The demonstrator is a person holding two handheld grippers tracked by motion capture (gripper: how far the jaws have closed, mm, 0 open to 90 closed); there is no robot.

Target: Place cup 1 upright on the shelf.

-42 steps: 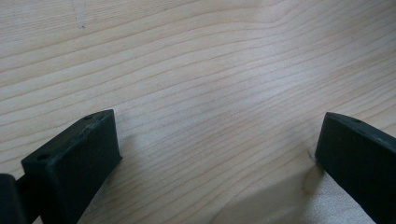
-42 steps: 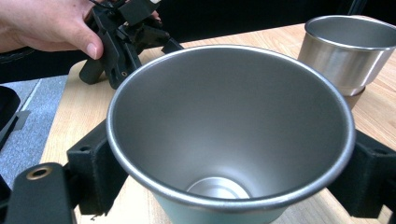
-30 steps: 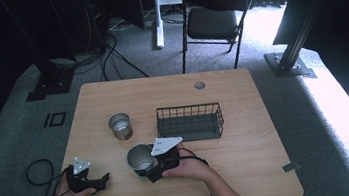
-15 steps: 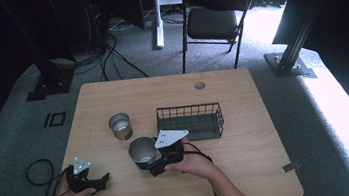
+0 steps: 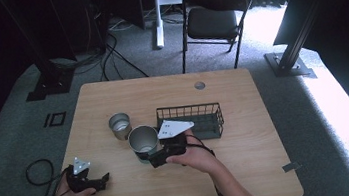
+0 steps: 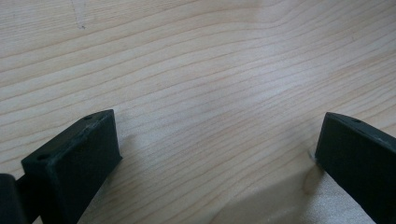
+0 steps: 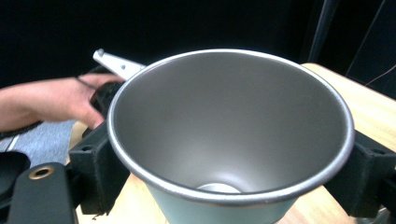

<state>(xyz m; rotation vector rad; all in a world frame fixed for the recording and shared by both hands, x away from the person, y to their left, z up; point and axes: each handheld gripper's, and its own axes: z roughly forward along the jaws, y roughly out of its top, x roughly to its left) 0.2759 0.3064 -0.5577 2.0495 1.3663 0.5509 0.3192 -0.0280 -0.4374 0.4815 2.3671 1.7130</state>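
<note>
I have the right gripper (image 5: 145, 158) clamped on the larger metal cup (image 5: 142, 138), one of its fingers (image 7: 95, 163) pressed against each side of the cup's wall below the rim. In the right gripper view the cup (image 7: 231, 135) opens toward the camera, and I can see down its grey inside to the bright bottom. From the high view the cup sits tilted in my grip, near the middle of the table (image 5: 252, 169), just left of the black wire basket (image 5: 193, 121) and just in front of the smaller metal cup (image 5: 120, 126), which stands upright on the wood; I cannot tell whether the held cup touches the table. The grey three-cornered plate (image 5: 173, 128) on top of my right gripper lies over the near left corner of the basket as seen from above. My left gripper (image 5: 103, 180) rests low at the near left edge of the table, well apart from both cups, with the left hand (image 5: 66, 194) wrapped around it. In the left gripper view its fingers (image 6: 74, 158) stand wide apart over bare wood with nothing between them. Behind the table a black folding chair (image 5: 216, 20) stands on the grey carpet.
</note>
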